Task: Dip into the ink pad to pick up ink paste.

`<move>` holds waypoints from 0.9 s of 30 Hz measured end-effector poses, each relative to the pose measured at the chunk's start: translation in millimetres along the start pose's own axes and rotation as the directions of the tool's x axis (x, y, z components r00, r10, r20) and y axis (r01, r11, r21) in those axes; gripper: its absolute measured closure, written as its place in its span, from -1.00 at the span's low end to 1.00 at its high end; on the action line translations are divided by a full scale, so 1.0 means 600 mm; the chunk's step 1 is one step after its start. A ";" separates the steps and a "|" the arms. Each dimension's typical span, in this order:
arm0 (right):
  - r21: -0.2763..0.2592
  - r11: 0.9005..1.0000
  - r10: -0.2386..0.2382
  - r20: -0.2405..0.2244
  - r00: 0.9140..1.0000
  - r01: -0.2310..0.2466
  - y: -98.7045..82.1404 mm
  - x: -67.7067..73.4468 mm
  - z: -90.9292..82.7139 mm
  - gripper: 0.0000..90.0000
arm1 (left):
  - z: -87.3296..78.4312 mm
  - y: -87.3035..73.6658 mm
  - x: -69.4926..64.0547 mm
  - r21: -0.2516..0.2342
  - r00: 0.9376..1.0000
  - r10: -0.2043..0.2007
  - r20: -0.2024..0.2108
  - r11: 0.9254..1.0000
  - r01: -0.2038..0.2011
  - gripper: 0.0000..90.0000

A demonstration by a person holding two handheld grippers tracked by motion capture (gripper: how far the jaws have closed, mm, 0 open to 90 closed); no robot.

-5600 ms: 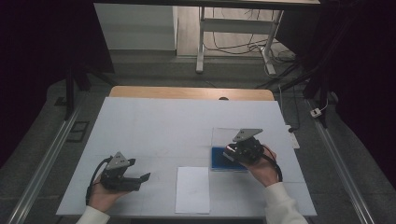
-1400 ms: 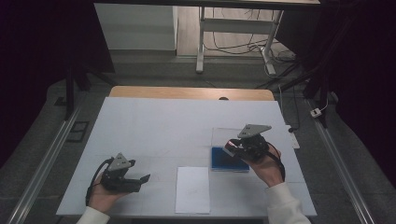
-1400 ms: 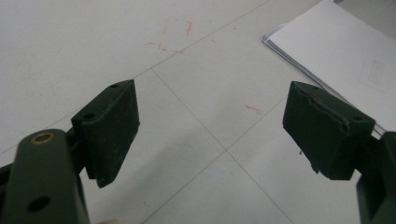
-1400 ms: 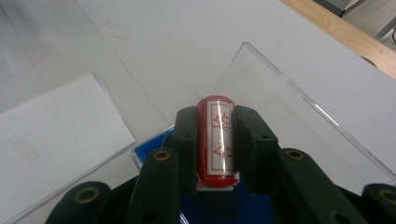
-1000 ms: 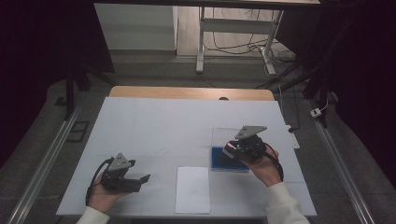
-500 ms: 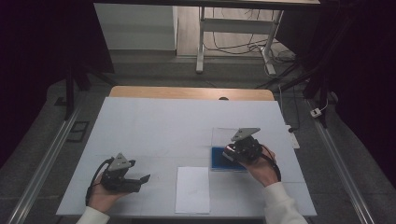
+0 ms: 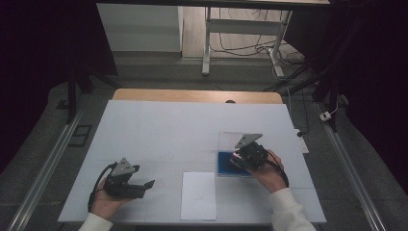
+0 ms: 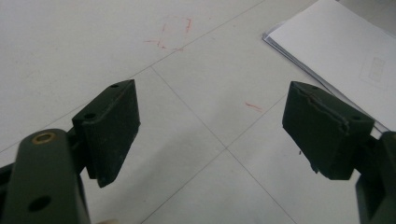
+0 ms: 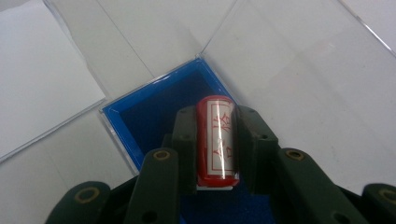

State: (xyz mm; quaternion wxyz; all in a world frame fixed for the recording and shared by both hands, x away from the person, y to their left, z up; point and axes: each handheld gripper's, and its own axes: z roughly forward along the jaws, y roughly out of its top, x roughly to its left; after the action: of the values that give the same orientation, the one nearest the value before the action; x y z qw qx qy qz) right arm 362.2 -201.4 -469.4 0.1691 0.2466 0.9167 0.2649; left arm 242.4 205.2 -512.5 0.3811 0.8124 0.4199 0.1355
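On the white table [image 7: 159, 130], near us, our left gripper [image 8: 210, 135] rests wide open and empty by the paper [image 7: 198, 195], while our right gripper [image 9: 215, 140] already clamps the red stamp [image 9: 217, 140] over its blue case [image 9: 140, 116], so stamping the paper seems left.

High overhead forward-down, 2 close jaw-mounted views

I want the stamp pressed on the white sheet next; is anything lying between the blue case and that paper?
Nothing visible does. The right gripper holds the red stamp over the blue case; bare table lies between it and the white sheet.
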 end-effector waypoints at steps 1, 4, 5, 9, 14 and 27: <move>0.001 1.000 0.007 -0.002 1.000 -0.007 0.000 0.000 0.000 0.55 | 0.000 0.000 0.000 0.000 1.000 0.001 0.000 1.000 -0.001 -0.58; 0.002 1.000 0.014 -0.007 1.000 -0.014 0.000 -0.002 0.000 0.55 | 0.000 0.000 0.000 0.002 1.000 0.001 0.000 1.000 -0.001 -0.58; 0.001 1.000 0.015 -0.006 1.000 -0.015 -0.001 -0.002 0.000 0.55 | 0.000 0.000 0.000 0.001 1.000 0.001 -0.001 1.000 -0.001 -0.58; 0.003 1.000 0.018 -0.006 1.000 -0.018 -0.001 -0.003 0.001 0.55 | 0.001 0.000 0.000 0.002 1.000 0.001 0.001 1.000 -0.001 -0.58; 0.013 1.000 0.027 -0.008 1.000 -0.027 0.000 -0.004 0.001 0.56 | 0.001 0.000 -0.001 0.005 1.000 0.003 0.001 1.000 -0.003 -0.58; 0.013 0.998 0.054 -0.018 0.998 -0.054 -0.006 -0.007 0.008 0.57 | 0.002 0.000 -0.003 0.009 1.000 0.002 0.005 1.000 -0.002 -0.58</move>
State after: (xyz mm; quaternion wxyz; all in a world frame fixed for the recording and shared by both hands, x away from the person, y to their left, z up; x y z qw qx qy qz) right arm 366.4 -204.3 -474.6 0.1518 0.2698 0.9129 0.2661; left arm 242.1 203.1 -513.4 0.3784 0.8149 0.4186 0.1320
